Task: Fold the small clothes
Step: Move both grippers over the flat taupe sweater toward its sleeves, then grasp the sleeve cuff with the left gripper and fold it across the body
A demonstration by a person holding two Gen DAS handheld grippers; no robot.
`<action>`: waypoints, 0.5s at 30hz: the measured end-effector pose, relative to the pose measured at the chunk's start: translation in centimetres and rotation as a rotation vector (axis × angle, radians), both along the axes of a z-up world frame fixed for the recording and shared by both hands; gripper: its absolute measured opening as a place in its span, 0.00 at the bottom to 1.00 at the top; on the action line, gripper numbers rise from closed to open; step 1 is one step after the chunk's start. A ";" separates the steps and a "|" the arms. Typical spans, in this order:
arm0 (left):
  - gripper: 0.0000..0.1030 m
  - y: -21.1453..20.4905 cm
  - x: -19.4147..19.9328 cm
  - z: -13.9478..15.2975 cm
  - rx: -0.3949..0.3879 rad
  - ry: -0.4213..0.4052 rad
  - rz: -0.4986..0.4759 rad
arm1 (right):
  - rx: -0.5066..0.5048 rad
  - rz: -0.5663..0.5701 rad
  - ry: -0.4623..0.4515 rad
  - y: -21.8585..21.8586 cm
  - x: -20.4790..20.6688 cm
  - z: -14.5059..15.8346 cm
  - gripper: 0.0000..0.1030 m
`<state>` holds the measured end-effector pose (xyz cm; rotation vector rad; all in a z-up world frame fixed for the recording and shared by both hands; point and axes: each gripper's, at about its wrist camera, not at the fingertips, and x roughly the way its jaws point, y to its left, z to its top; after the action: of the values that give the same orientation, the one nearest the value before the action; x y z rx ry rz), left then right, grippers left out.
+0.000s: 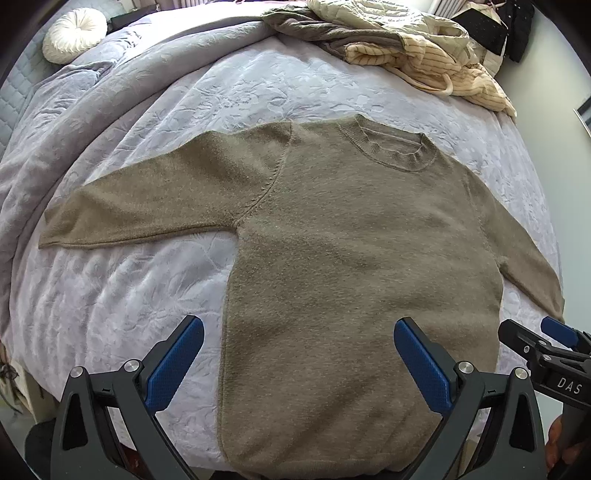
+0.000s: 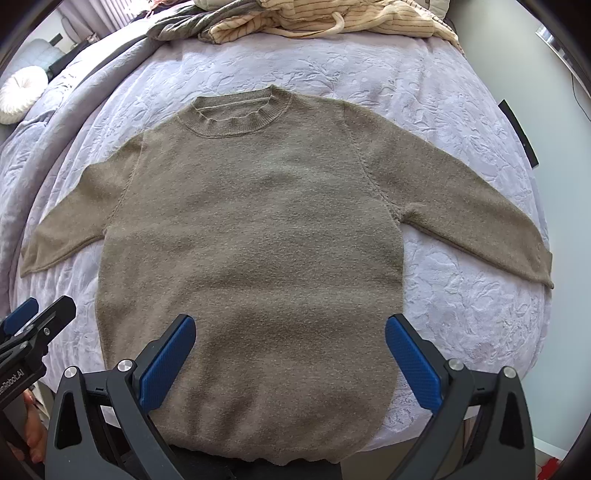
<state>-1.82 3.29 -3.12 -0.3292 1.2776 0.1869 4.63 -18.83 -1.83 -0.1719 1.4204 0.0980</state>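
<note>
An olive-brown knit sweater (image 1: 351,236) (image 2: 258,236) lies flat on the bed, face up, collar away from me and both sleeves spread out to the sides. My left gripper (image 1: 299,332) hovers open above the sweater's lower left part, its blue pads (image 1: 177,362) wide apart and holding nothing. Open as well, my right gripper (image 2: 290,328) hangs over the lower right part of the hem, empty. Each gripper shows at the edge of the other's view: the right gripper (image 1: 546,343) and the left gripper (image 2: 33,317).
A lavender quilted bedspread (image 1: 155,295) (image 2: 461,314) covers the bed. A heap of cream striped and grey clothes (image 1: 406,48) (image 2: 314,18) lies at the far edge. A round white cushion (image 1: 74,33) sits far left. A hand (image 2: 33,439) holds the left tool.
</note>
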 end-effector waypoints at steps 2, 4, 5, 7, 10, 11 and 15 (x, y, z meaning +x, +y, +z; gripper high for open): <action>1.00 0.4 -0.2 -0.3 -0.004 0.003 0.008 | -0.004 0.011 0.003 0.5 -0.1 -0.1 0.99; 1.00 1.0 -0.4 -0.6 -0.010 0.007 0.021 | -0.003 0.024 0.004 1.2 -0.3 -0.2 0.99; 1.00 1.4 -0.5 -0.8 -0.013 0.010 0.027 | 0.000 0.028 0.004 1.3 -0.4 -0.2 0.99; 1.00 2.0 -0.8 -1.2 -0.013 0.013 0.036 | 0.005 0.037 0.006 2.0 -0.6 -0.3 0.99; 1.00 3.0 -1.1 -1.9 -0.016 0.022 0.044 | 0.002 0.051 0.019 2.9 -0.9 -0.8 0.99; 1.00 3.3 -1.3 -2.2 -0.016 0.027 0.048 | 0.001 0.058 0.025 3.3 -1.0 -1.0 0.99; 1.00 5.0 -2.0 -3.1 -0.045 0.022 0.069 | 0.002 0.090 0.041 5.0 -1.7 -1.5 0.99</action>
<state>-3.85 8.29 -6.22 -0.4111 1.2946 0.2209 2.93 -13.84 -3.30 -0.2332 1.4532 0.1778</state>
